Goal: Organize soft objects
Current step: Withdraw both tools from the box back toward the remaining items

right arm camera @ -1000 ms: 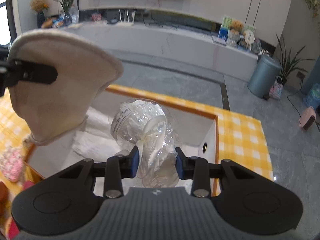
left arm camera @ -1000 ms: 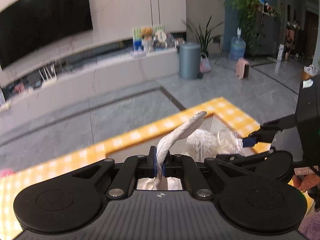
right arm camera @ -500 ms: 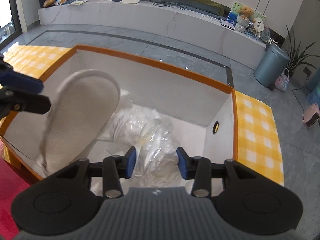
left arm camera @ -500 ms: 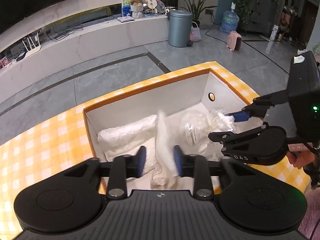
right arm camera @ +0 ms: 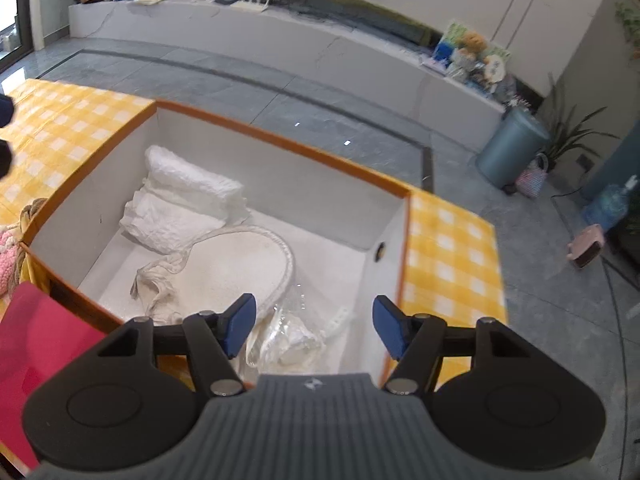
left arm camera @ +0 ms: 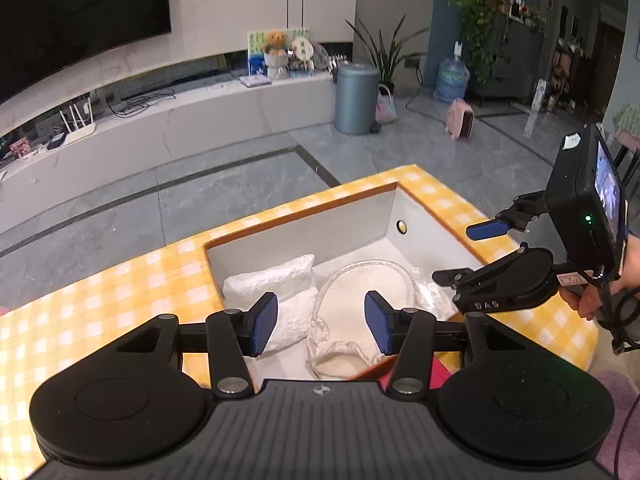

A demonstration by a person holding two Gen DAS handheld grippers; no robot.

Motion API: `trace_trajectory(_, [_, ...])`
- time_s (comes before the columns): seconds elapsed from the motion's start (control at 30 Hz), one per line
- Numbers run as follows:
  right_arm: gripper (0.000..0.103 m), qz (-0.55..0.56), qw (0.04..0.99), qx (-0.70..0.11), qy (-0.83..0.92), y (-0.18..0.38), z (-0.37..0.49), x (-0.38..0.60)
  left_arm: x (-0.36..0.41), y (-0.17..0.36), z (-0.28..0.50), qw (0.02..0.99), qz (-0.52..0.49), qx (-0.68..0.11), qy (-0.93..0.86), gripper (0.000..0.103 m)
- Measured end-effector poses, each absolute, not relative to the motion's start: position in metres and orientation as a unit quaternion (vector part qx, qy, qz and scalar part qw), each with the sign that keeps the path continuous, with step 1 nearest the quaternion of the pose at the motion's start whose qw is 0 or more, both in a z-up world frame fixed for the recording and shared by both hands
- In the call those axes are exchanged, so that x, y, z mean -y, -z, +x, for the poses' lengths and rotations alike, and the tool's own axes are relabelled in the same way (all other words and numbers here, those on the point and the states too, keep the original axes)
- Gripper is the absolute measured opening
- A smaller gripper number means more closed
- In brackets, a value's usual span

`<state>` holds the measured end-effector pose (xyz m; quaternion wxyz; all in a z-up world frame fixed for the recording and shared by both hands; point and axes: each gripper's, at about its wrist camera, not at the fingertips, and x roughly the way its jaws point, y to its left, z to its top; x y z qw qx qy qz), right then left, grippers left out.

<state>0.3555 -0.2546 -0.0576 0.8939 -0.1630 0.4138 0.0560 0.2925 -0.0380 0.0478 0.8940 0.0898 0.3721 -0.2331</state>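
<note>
Both grippers, left (left arm camera: 319,328) and right (right arm camera: 313,328), are opening with nothing between the jaws, having just dropped the slipper (right arm camera: 236,268) and plastic packet (right arm camera: 292,340) into the box (right arm camera: 280,140) at frame centre, so both items look stowed.

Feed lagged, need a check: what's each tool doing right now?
Left tool: jaws opening, empty, above the slipper in the box.
Right tool: jaws opening, empty, above the plastic bag.
</note>
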Motion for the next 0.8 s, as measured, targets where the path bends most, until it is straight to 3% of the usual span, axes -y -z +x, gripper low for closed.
trace_trajectory(0.4, [0.065, -0.115, 0.925, -0.346, -0.105, 0.021, 0.247, 0.222, 0.014, -0.089, 0.194, 0.915, 0.097, -0.324, 0.218, 0.059])
trace_trajectory(0.8, [0.065, -0.035, 0.937, -0.317, -0.139, 0.028, 0.143, 0.189, -0.008, -0.077, 0.116, 0.922, 0.086, -0.329, 0.184, 0.059])
